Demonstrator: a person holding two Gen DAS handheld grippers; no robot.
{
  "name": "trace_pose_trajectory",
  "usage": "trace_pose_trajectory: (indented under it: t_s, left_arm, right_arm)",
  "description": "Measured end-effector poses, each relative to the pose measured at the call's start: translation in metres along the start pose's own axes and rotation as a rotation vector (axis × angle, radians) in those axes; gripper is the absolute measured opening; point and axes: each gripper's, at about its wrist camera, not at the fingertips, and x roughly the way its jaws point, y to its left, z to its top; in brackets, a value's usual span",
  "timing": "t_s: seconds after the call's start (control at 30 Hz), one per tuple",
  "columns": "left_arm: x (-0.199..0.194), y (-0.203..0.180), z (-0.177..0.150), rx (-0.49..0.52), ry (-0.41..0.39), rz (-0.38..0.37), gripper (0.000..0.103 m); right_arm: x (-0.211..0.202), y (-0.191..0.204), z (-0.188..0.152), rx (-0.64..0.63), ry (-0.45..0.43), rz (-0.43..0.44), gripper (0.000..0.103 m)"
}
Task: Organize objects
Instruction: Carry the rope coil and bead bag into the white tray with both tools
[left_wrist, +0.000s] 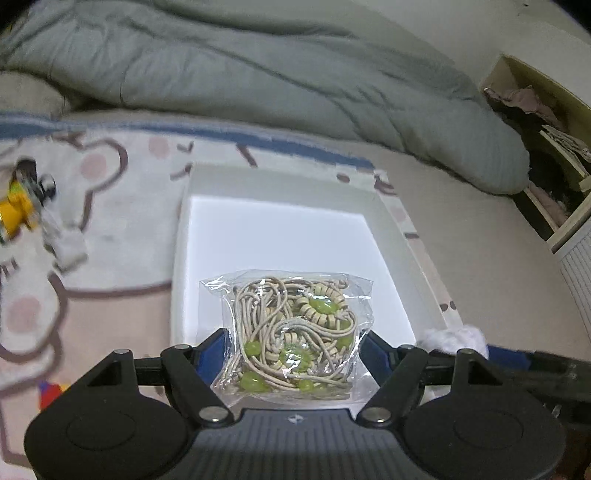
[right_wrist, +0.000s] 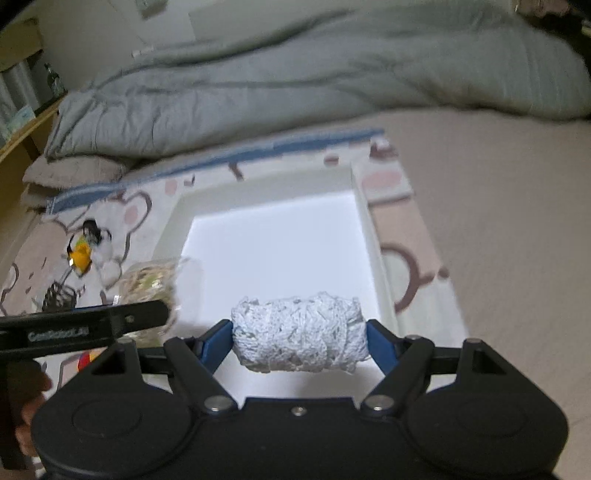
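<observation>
My own gripper bodies are cutting off the near edge of the white box (left_wrist: 402, 236) in both views, and the yellow toy (left_wrist: 16, 210) far left on the bear-print mat (left_wrist: 122, 236) is blurring too much to read. My left gripper (left_wrist: 293, 345) is clamping a clear bag of beaded cords (left_wrist: 291, 332) over the box's near left part. My right gripper (right_wrist: 299, 341) is squeezing a white roll of yarn (right_wrist: 301, 334) over its near right part. A grey duvet (right_wrist: 295, 81) is lying beyond, with a shelf (left_wrist: 554, 155) far right.
</observation>
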Motion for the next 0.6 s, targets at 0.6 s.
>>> trace_pose_trajectory:
  t_s: [0.6]
  left_arm:
    - [0.043,-0.009,-0.026,-0.104,0.155,0.057,0.076]
  right_arm:
    - [0.036,-0.014,-0.021,-0.033,0.146,-0.097,0.078]
